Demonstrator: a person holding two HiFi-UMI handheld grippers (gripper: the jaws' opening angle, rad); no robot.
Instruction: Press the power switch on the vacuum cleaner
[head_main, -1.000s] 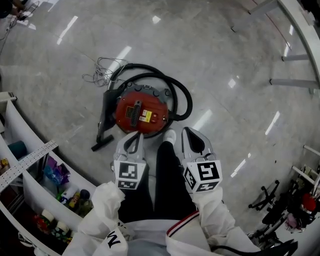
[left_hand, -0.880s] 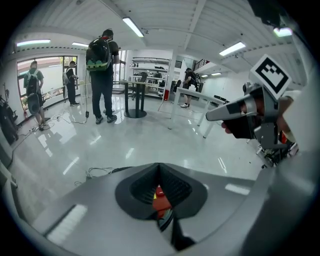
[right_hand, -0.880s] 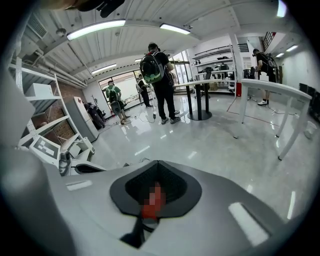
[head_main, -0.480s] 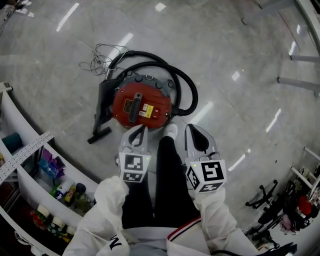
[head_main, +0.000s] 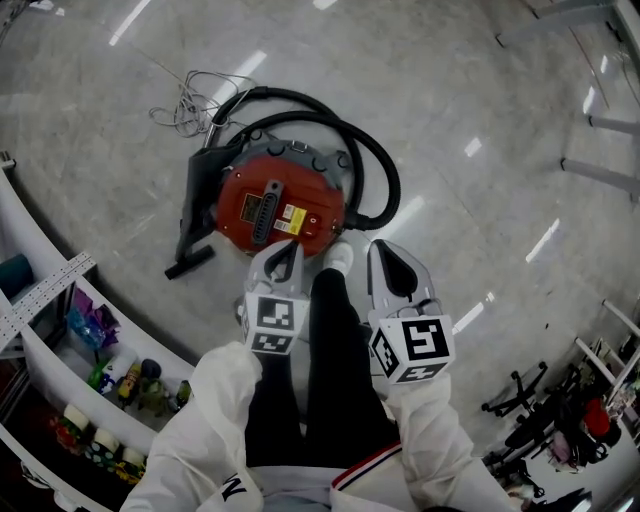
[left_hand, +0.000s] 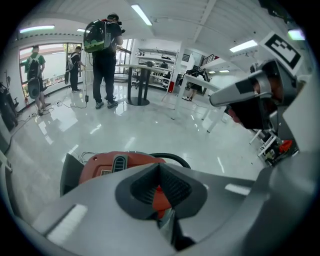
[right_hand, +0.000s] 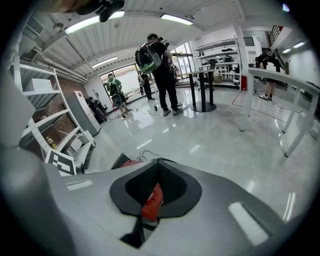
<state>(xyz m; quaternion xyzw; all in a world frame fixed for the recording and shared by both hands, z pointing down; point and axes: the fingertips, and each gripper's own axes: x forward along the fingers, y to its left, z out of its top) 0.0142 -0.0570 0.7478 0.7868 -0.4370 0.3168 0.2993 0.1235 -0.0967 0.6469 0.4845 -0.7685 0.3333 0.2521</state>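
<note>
Left tool (head_main: 284, 250) and right tool (head_main: 381, 256) are both clenched with nothing between the jaws. In each gripper view the two dark pads meet at their tips, and only a sliver of red shows through the opening behind them. Both hang side by side above the floor (head_main: 470, 90) with their tips pointing away from the person. A black-trousered leg (head_main: 335, 350) is between them, and a white shoe (head_main: 340, 256) sits right at the near rim of the vacuum cleaner (head_main: 240, 195). That vacuum cleaner is a round red drum standing upright on the pale glossy floor, just beyond the left tool's tips and a little left of the right tool's. Its grey carrying handle (head_main: 264, 212) gives it a long axis, running from the far side toward the person, with a yellow label (head_main: 291, 218) just right of it. A black hose (head_main: 378, 180) loops round the drum's far and right sides. The black floor nozzle (head_main: 192, 222) lies along the drum's left side, pointing toward the shelf (head_main: 55, 285) at the floor's left edge. A tangle of thin cord (head_main: 190, 98) lies beyond. Which mark on the lid is the power switch cannot be made out in the head view, and in both gripper views the tool bodies hide most of the drum.
</note>
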